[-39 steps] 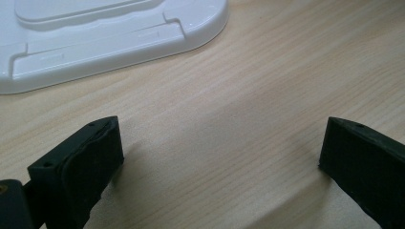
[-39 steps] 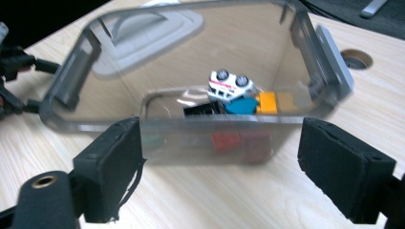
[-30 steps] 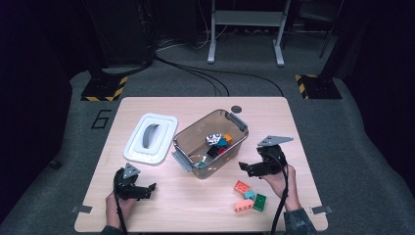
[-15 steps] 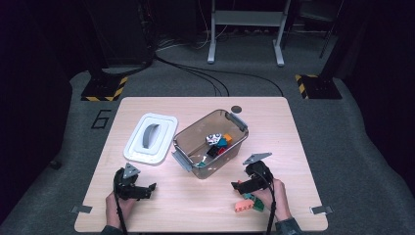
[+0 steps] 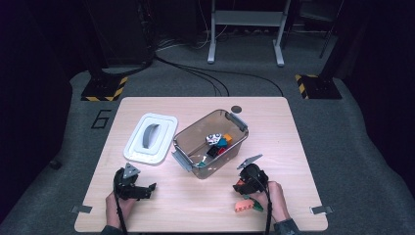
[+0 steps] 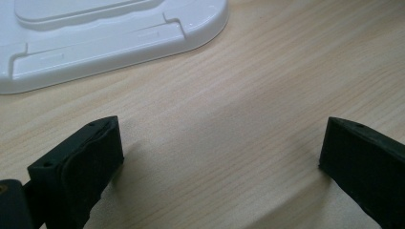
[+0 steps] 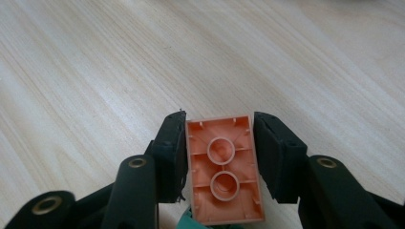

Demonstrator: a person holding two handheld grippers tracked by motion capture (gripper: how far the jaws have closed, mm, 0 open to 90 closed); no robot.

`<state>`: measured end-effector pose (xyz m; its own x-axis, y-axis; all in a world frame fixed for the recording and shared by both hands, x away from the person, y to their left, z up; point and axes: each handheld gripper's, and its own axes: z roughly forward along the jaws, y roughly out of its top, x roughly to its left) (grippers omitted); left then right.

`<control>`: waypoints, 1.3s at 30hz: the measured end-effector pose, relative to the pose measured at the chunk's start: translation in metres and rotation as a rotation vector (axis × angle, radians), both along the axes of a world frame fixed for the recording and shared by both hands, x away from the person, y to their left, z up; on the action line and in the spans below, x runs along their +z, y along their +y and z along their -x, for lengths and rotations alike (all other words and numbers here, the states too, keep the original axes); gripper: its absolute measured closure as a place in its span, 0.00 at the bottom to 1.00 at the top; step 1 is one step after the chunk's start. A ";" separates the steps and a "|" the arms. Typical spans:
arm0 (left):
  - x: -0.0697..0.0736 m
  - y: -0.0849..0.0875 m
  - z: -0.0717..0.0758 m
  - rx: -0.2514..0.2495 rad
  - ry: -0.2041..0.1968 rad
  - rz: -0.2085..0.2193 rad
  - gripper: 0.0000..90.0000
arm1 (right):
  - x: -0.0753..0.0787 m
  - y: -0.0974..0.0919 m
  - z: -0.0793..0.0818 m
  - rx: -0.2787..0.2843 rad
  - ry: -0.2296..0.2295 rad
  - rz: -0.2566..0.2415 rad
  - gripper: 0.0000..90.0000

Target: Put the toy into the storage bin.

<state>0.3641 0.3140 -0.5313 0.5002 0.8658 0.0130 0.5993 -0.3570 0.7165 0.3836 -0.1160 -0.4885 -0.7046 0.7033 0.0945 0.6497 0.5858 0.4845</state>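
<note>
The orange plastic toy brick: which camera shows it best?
The right gripper view: the orange plastic toy brick is close up, hollow underside facing the camera, clamped between the black jaws. The high view shows an orange speck at the right gripper.

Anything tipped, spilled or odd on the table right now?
One oddity: the orange brick in the right claw is upside down, hollow underside facing the camera, as the jaws have just closed on its sides. The white lid lies flat beside the open clear bin; nothing spilled.

Orange building brick (image 7: 224,174), hollow underside with two round tubes facing the camera, clamped lengthwise between black jaws, just above the wooden table (image 7: 95,71)
</note>
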 end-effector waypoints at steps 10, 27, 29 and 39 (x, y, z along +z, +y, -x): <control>0.000 0.000 0.000 -0.002 0.002 0.000 0.01 | 0.007 -0.005 -0.003 -0.051 -0.031 -0.049 0.65; 0.000 0.000 0.000 -0.001 0.003 0.003 0.01 | 0.039 -0.021 -0.009 -0.115 -0.137 -0.156 0.65; 0.000 0.000 0.000 -0.003 0.004 0.000 0.01 | 0.044 -0.022 -0.010 -0.113 -0.154 -0.165 0.65; 0.000 0.000 0.000 -0.001 0.003 0.004 0.01 | 0.070 -0.022 -0.011 -0.124 -0.212 -0.191 0.65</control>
